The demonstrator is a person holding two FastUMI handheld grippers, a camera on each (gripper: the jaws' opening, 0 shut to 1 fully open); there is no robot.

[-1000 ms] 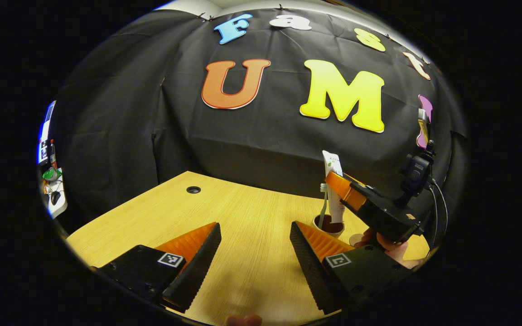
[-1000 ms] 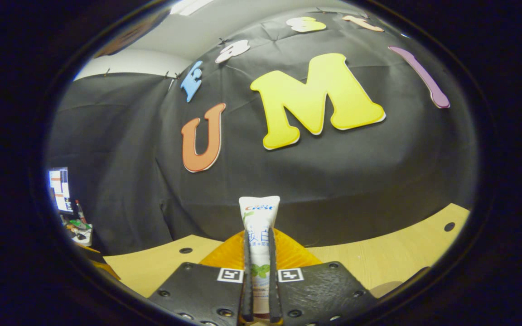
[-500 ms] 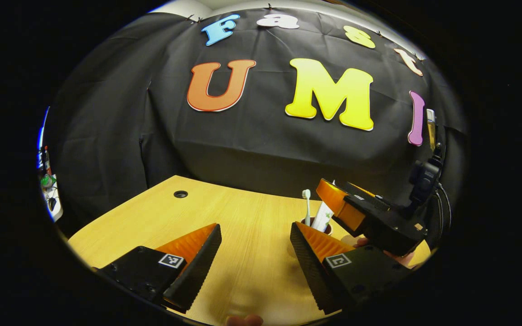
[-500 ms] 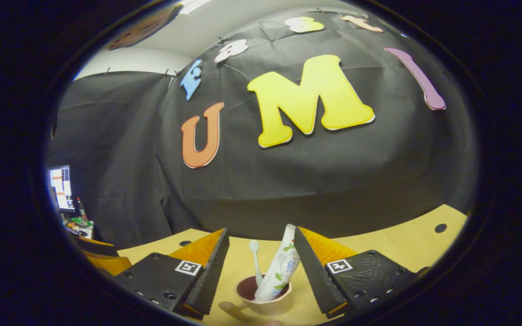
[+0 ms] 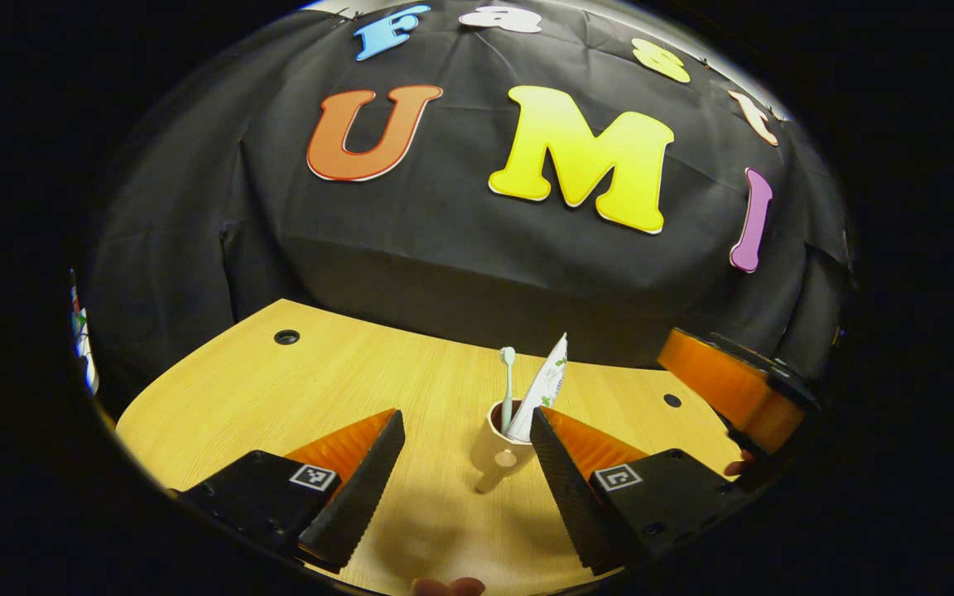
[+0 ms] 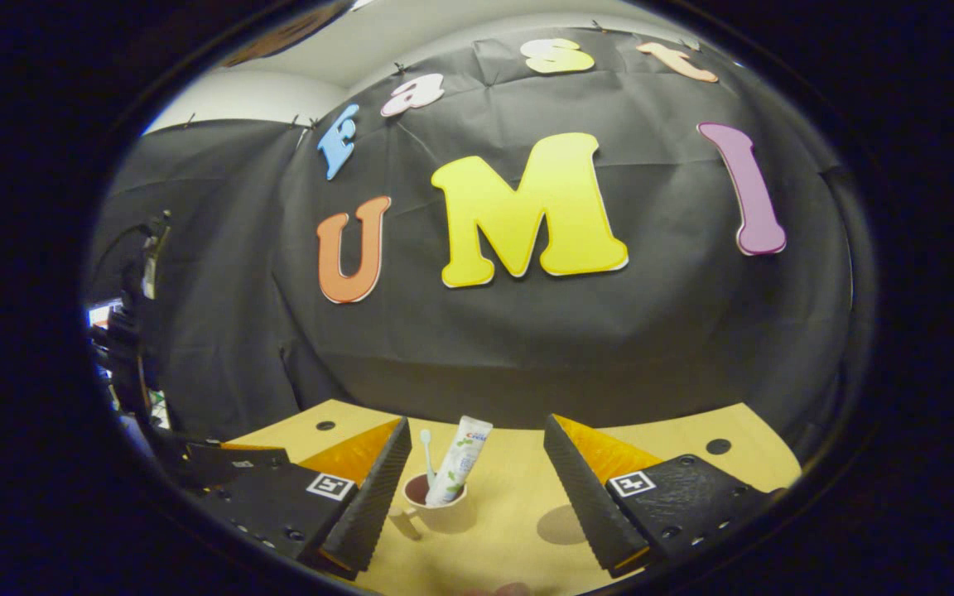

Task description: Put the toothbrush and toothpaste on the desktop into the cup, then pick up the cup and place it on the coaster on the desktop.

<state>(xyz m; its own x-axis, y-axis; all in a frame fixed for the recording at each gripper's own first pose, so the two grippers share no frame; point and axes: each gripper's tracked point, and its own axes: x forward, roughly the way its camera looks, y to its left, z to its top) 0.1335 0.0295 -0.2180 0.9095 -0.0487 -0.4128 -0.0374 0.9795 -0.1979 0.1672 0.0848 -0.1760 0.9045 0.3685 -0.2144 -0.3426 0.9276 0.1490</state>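
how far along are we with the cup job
Done: the toothbrush and toothpaste both stand in the cup. In hand: nothing; the right tongs and left tongs are both open, with the cup on the desk between their fingers. Left: grip the cup and set it on the coaster, which lies bare beside it.

Recording booth, perhaps within an office: black cloth wall [image 6: 527, 348], wooden desk [image 5: 344, 389] with cable holes.

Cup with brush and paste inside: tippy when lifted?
Probably somewhat top-heavy: the toothpaste and toothbrush stand well above the cup rim and lean, so they may shift. The cup looks small and light; its handle faces the left gripper, which is open.
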